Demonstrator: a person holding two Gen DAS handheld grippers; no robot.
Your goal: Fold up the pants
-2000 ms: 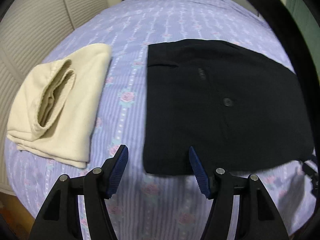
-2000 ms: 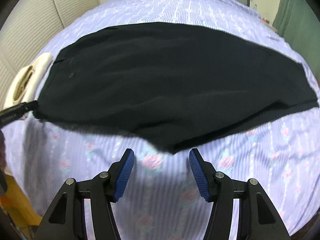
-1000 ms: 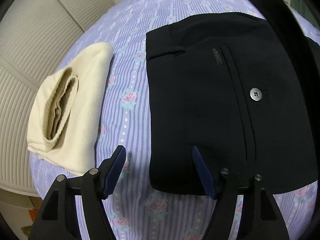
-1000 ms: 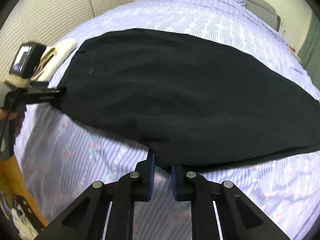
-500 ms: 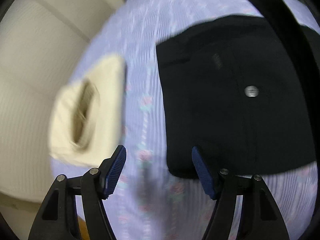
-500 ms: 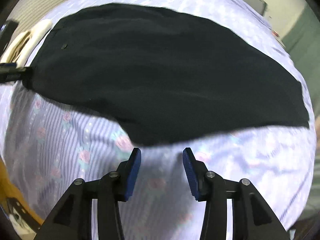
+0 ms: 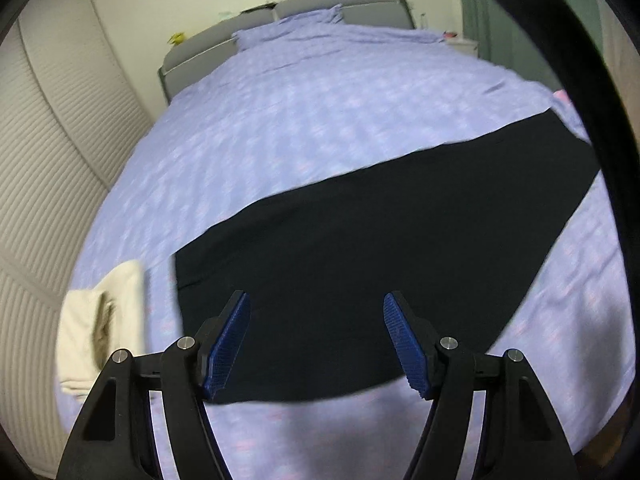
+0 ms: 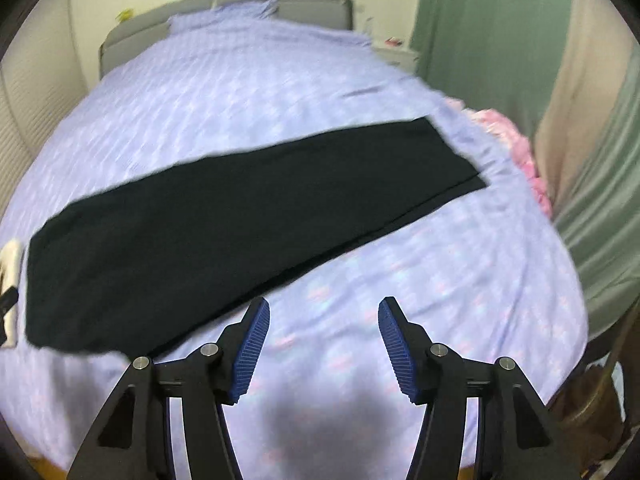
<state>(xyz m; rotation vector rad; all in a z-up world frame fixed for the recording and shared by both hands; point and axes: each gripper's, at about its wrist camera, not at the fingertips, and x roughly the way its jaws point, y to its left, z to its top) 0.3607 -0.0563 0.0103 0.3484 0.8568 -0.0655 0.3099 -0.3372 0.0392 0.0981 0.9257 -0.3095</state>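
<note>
Your black pants (image 7: 360, 264) lie flat along the near edge of the bed (image 7: 320, 120), already doubled leg on leg, waistband toward the near left corner beside a folded cream garment (image 7: 100, 332), hems (image 8: 452, 160) reaching the right edge. Your left claw (image 7: 316, 340) stands wide apart and empty above the waist end. Your right claw (image 8: 324, 344) has just been opening; nothing lies between its pads and it hangs over bare sheet, clear of the cloth. Judgement: the lengthwise fold is laid and the crosswise fold not yet begun. Next, take the hem end, both layers, and carry it toward the waistband.
</note>
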